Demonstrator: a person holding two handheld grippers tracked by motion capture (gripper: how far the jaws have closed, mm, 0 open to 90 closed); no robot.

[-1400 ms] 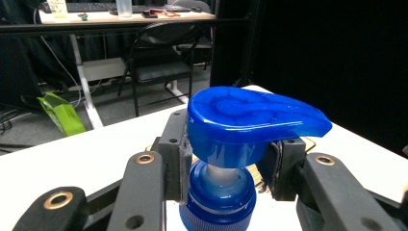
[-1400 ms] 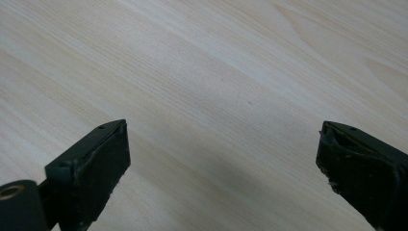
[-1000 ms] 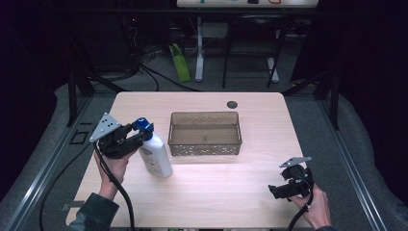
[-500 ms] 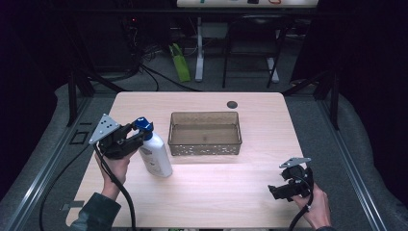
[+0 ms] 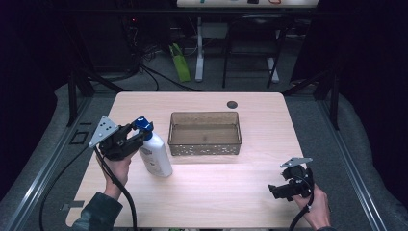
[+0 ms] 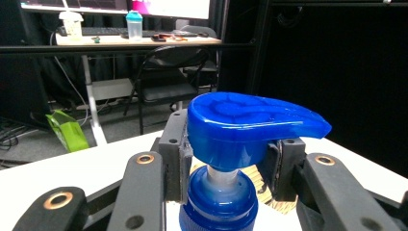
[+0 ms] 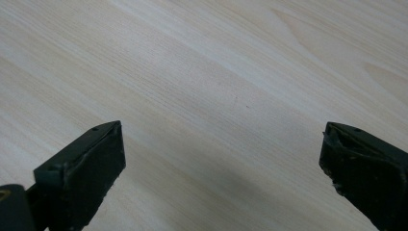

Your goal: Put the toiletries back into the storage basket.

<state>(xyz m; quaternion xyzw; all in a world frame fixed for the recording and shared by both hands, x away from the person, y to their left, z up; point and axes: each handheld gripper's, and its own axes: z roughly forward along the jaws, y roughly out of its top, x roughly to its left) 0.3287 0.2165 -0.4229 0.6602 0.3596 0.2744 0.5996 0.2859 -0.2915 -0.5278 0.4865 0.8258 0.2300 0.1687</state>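
Near the counter's (image 5: 202, 192) left edge, the left gripper's (image 5: 137, 136) fingers pinched the bottle's (image 5: 155, 154) blue pump neck; right gripper (image 5: 275, 189) fingers spread, idle. Next, probably: lift into the bin (image 5: 205, 150).

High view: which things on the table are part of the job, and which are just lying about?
In the job:
- pump bottle, clamped at its blue pump head by the left gripper
- right gripper, open over bare table

Lying about:
- brown bin
- dark disc
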